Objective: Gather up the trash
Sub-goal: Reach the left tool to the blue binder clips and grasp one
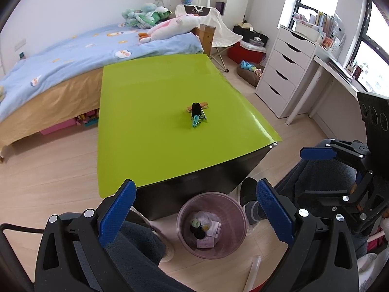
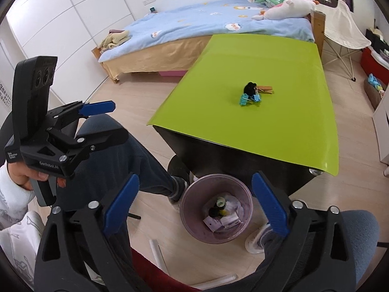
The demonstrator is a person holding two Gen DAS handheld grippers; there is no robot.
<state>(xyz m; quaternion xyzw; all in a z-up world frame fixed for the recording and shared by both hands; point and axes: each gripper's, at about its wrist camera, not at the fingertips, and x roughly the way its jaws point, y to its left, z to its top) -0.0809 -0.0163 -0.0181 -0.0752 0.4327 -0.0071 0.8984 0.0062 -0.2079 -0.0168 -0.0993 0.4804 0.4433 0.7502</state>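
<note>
A pink trash bin (image 1: 187, 204) stands on the floor in front of the table, holding paper scraps and dark bits; it also shows in the right wrist view (image 2: 192, 194). A small pile of clips (image 1: 197, 116), black, teal and wooden, lies mid-table on the green table top (image 1: 145, 121); the pile also shows in the right wrist view (image 2: 254, 93). My left gripper (image 1: 194, 216) is open and empty above the bin. My right gripper (image 2: 194, 204) is open and empty above the bin too. The right gripper also shows at the right in the left wrist view (image 1: 323, 160).
A bed (image 1: 73, 56) with plush toys stands behind the table. A white drawer unit (image 1: 284, 73) and desk are at the right. A folding chair (image 1: 218, 31) stands by the bed. My legs and a shoe (image 1: 250, 199) are beside the bin.
</note>
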